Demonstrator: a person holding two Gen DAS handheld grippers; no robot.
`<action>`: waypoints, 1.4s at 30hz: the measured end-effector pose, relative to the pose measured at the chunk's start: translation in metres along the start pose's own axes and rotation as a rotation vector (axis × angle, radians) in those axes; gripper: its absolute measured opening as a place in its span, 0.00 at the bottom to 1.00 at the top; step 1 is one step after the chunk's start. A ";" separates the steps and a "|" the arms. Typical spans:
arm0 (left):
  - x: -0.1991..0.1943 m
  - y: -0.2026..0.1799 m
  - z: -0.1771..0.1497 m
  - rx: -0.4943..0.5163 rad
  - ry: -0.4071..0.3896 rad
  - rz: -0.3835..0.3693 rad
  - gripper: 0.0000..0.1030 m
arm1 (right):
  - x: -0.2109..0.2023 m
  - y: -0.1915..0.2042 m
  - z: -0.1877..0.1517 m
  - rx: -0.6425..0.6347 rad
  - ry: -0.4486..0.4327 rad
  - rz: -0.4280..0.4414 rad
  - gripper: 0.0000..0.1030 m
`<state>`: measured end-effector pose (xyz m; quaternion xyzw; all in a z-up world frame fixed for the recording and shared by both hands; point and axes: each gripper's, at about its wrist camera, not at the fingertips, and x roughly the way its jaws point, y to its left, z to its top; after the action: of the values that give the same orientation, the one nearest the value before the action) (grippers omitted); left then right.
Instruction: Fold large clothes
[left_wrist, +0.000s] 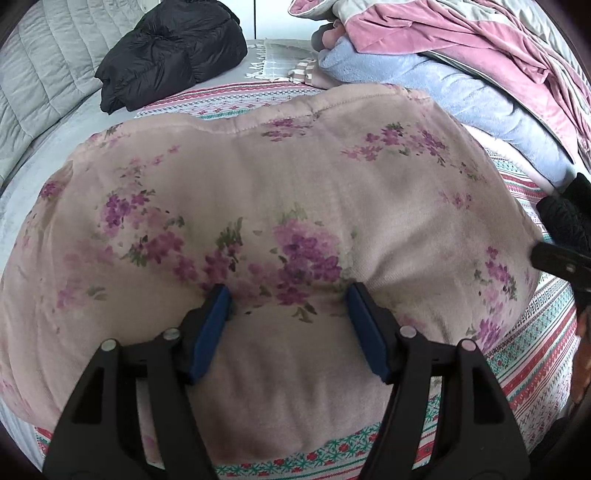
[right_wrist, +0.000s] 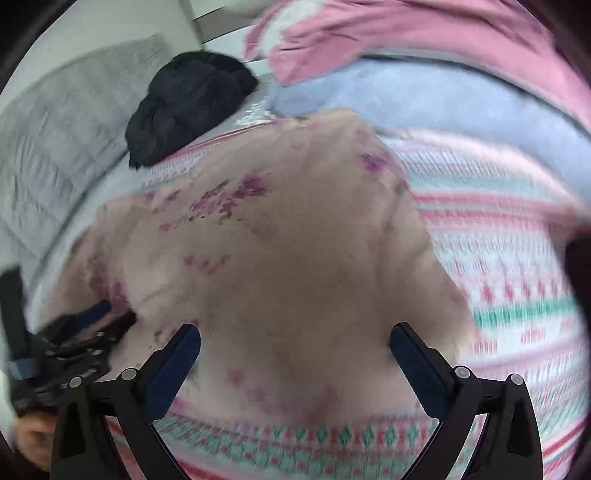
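Note:
A large pink garment with purple flowers (left_wrist: 288, 206) lies spread on the patterned bedspread (left_wrist: 528, 354). My left gripper (left_wrist: 290, 299) is open, its blue pads pressed down into the cloth on either side of a bunched ridge. My right gripper (right_wrist: 295, 339) is open and hovers over the garment's near part (right_wrist: 295, 258); this view is blurred by motion. The left gripper (right_wrist: 107, 314) shows at the lower left of the right wrist view. The right gripper's tip (left_wrist: 561, 262) shows at the right edge of the left wrist view.
A folded black puffer jacket (left_wrist: 173, 55) lies at the back left by a grey quilted cover (left_wrist: 37, 85). A pile of pink and light blue fleece (left_wrist: 461, 74) sits at the back right. The striped bedspread continues right (right_wrist: 498, 295).

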<state>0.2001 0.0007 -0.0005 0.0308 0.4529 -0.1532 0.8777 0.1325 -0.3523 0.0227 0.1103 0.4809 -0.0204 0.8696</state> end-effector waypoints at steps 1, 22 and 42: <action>0.000 0.000 0.000 0.000 0.000 0.000 0.67 | -0.001 -0.009 -0.005 0.049 0.029 0.027 1.00; -0.004 -0.001 0.000 -0.010 -0.008 0.009 0.67 | 0.061 -0.077 -0.032 0.601 -0.082 0.362 1.00; -0.006 0.001 0.002 -0.015 -0.005 0.003 0.67 | -0.022 0.014 -0.006 0.186 -0.393 0.297 0.42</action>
<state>0.1985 0.0029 0.0051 0.0246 0.4518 -0.1487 0.8793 0.1178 -0.3390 0.0408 0.2529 0.2773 0.0425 0.9259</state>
